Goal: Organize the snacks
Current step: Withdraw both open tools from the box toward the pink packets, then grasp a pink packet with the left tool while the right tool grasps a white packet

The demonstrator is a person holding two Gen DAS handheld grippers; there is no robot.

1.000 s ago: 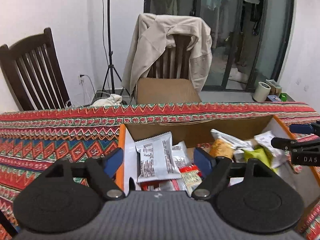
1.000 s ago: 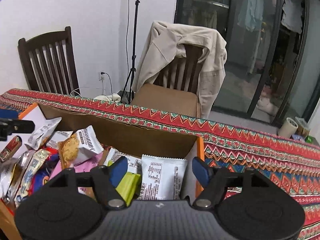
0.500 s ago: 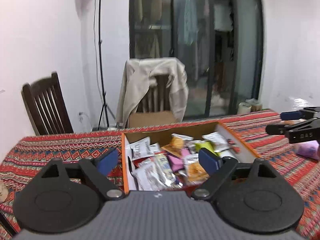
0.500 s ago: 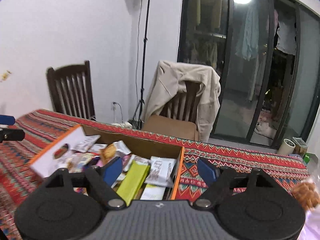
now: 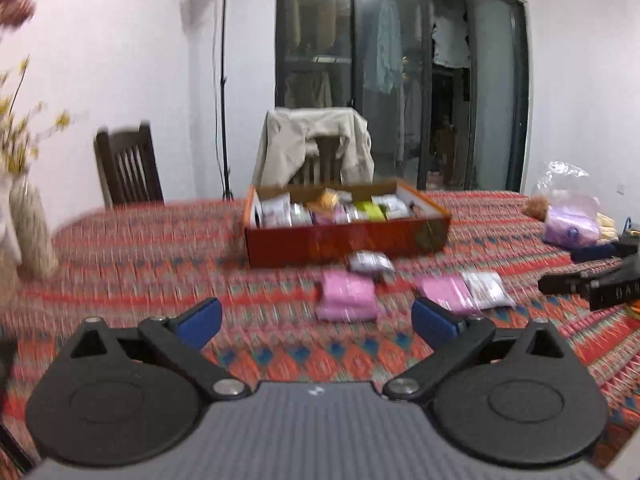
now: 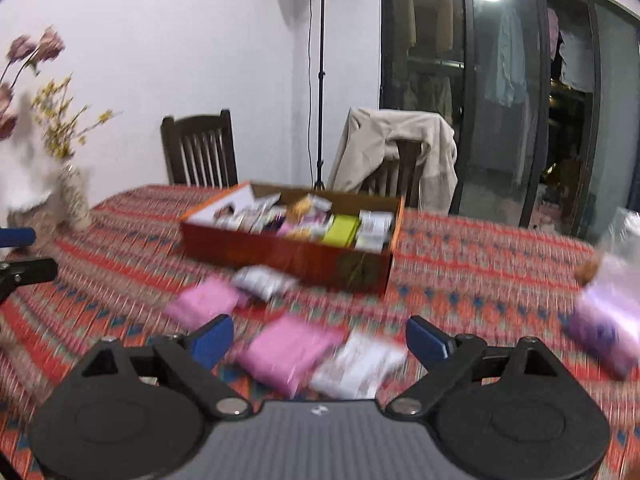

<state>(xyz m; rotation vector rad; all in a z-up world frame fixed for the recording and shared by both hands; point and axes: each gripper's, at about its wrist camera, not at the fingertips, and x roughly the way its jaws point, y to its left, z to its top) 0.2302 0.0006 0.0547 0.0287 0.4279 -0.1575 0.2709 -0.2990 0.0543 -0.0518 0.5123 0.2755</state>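
An orange cardboard box [image 5: 344, 236] [image 6: 280, 256] full of snack packets stands on the patterned tablecloth. In front of it lie two pink packets [image 5: 348, 300] [image 5: 444, 292] and two white packets [image 5: 370, 261] [image 5: 486, 290]. In the right wrist view a pink packet [image 6: 290, 350] and a white one [image 6: 358, 364] lie just ahead of my right gripper [image 6: 320, 338]; another pink packet [image 6: 204, 304] and white packet [image 6: 264, 282] lie farther off. My left gripper [image 5: 316, 318] is open and empty, above the cloth short of the packets. My right gripper is open and empty too.
A vase with flowers [image 5: 28, 220] [image 6: 74, 200] stands at the table's left. A clear bag with purple contents [image 5: 570, 220] [image 6: 608, 320] lies at the right. Two chairs stand behind the table, one draped with a beige jacket [image 5: 316, 148].
Both grippers have pulled back and up from over the box. The whole box and the loose packets in front of it have come into view. Both stay open.
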